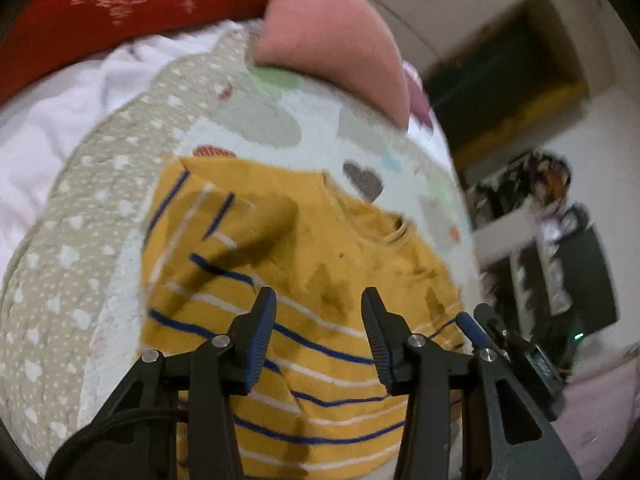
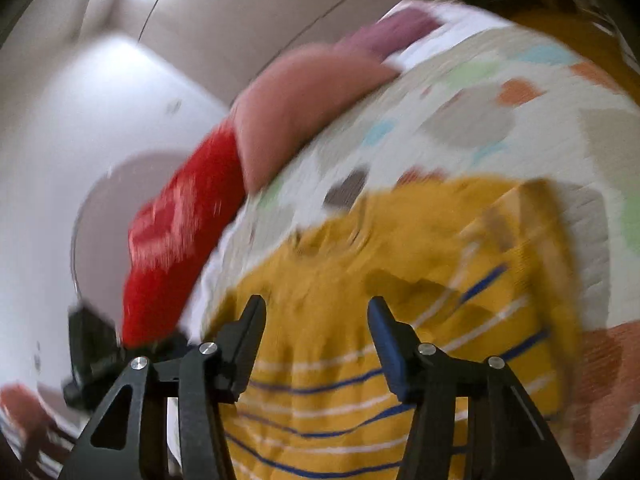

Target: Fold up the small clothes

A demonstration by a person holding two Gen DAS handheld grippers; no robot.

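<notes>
- While both pictures are a bit blurry, the left camera shows a red cushion (image 1: 120, 8) far to the left at the top, with a light pattern on it.
- Below it lies a white sheet (image 1: 60, 120), and next to that a grey border with small white spots (image 1: 80, 240) runs around a play mat (image 1: 280, 132).
- The play mat is pale with hearts and blobs in many colours.
- A pink pillow (image 1: 332, 40) sits on the top edge of the mat.
- A small yellow shirt (image 1: 304, 264) with blue and white stripes lies flat on the mat, in the middle, with its neck hole (image 1: 400, 232) pointing away from the camera.
- One sleeve (image 1: 192, 208) is folded in over the left part of the shirt.
- The left gripper (image 1: 318, 300) hangs over the striped bottom half of the shirt, with its two fingers spread apart and nothing between them.
- To its right, the tip of the right gripper (image 1: 476, 328) peeks in near the right edge of the shirt.
- Far right in that picture is a dark, cluttered shelf (image 1: 540, 240) by a pale wall.
- In the right camera, the right gripper (image 2: 316, 308) is also spread wide and holds nothing, and it is over the shirt (image 2: 340, 280).
- The red cushion (image 2: 176, 248) and pink pillow (image 2: 288, 120) sit at the left and top of the mat (image 2: 480, 100) here.
</notes>
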